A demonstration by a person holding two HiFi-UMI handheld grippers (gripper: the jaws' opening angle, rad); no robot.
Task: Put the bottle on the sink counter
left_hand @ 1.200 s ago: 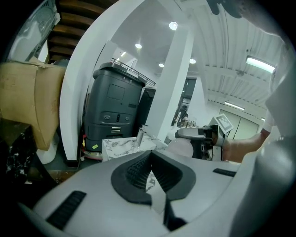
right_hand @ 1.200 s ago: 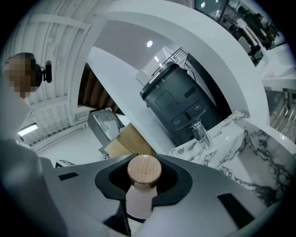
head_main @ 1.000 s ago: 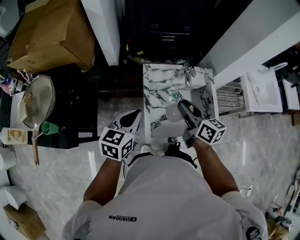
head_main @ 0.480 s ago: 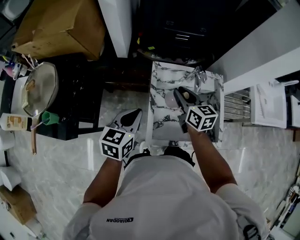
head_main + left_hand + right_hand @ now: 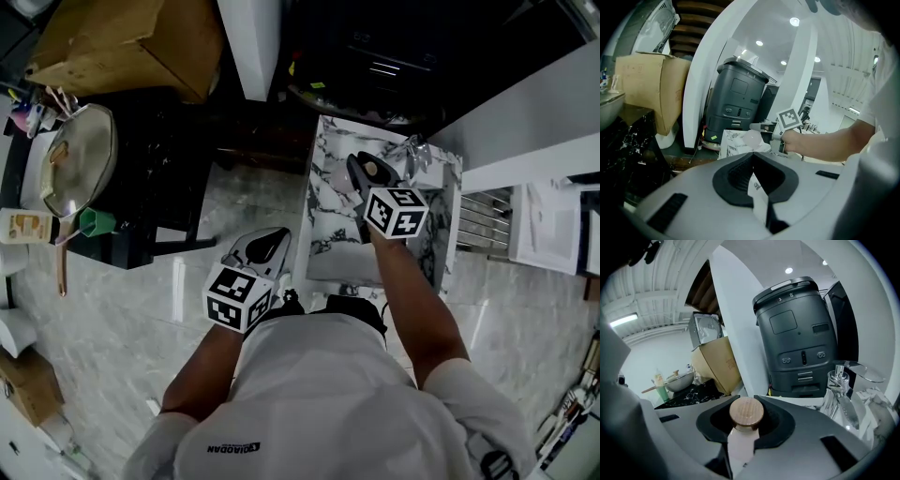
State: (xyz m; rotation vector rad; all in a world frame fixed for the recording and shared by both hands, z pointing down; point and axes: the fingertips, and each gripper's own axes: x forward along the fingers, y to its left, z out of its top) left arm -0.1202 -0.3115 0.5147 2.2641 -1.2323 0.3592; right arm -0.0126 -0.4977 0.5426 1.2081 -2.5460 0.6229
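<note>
Right hand-held gripper point(image 5: 746, 400) is clamped on the bottle point(image 5: 740, 446), gripping just under the wooden cap point(image 5: 746, 412). The bottle's long axis runs back between the jaws, cap end foremost. It hangs above the marble counter point(image 5: 328, 216), with the faucet point(image 5: 839, 385) just off to the right, so the setting-down spot looks to lie straight below. Left hand-held gripper point(image 5: 752, 157) is closed on nothing, well apart beyond the counter's left edge.

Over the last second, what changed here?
The right gripper, jaws shut on the pale bottle with a round wooden cap, carried it across the marble sink counter towards the back, beside the chrome tap. The left gripper stayed shut and empty beside the counter.
</note>
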